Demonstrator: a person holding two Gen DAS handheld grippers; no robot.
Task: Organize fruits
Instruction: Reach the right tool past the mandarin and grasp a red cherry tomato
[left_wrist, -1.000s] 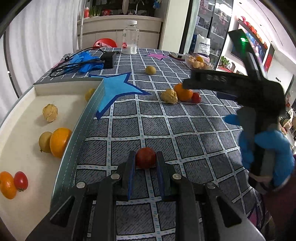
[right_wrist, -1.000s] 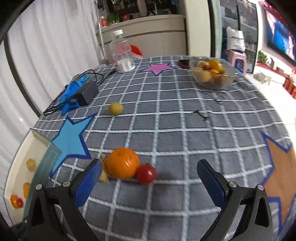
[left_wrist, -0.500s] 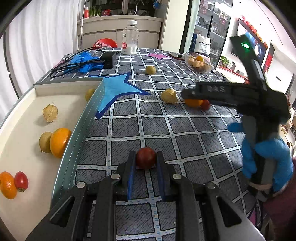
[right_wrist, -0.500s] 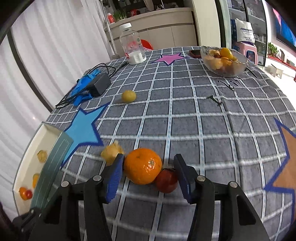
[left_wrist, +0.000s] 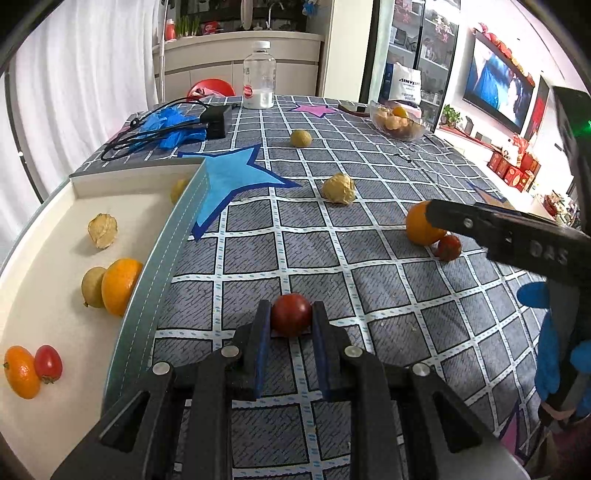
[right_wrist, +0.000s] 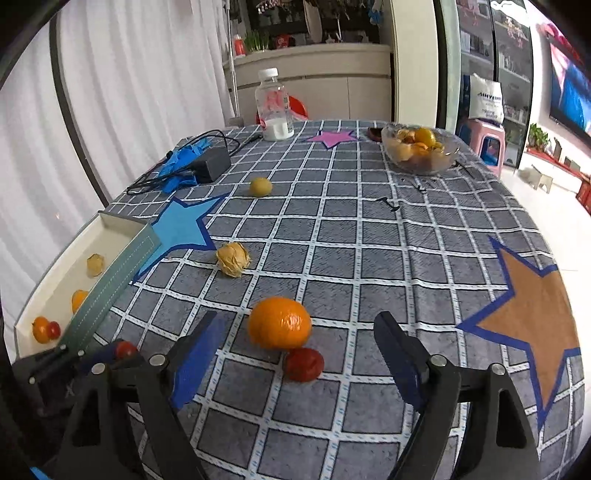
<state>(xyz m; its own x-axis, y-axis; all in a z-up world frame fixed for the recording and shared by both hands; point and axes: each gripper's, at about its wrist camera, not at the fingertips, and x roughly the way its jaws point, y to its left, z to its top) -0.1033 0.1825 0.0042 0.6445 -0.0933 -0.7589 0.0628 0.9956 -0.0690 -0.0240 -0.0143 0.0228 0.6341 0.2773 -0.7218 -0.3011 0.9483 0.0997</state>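
The left claw (left_wrist: 291, 325) has its blue-padded fingers pressed against both sides of a small dark-red cherry tomato (left_wrist: 291, 314), holding it just above or on the grey checked cloth of the counter (left_wrist: 369, 295); I cannot tell which. Just to its left stands the shallow white tray with a grey-green rim (left_wrist: 147, 295), holding a papery husked ground cherry (left_wrist: 102, 230), a round orange (left_wrist: 120, 286) touching a yellow-green fruit (left_wrist: 92, 287), and a small orange tomato (left_wrist: 21, 371) touching a red one (left_wrist: 48, 363). The right claw (right_wrist: 295, 354) is spread wide, its fingers flanking a large round orange mandarin (right_wrist: 279, 323) and the red cherry tomato (right_wrist: 303, 364) touching it. Further off sit a husked fruit (right_wrist: 232, 259), a yellow lime-like fruit (right_wrist: 260, 186) and a glass bowl of fruit (right_wrist: 419, 153).
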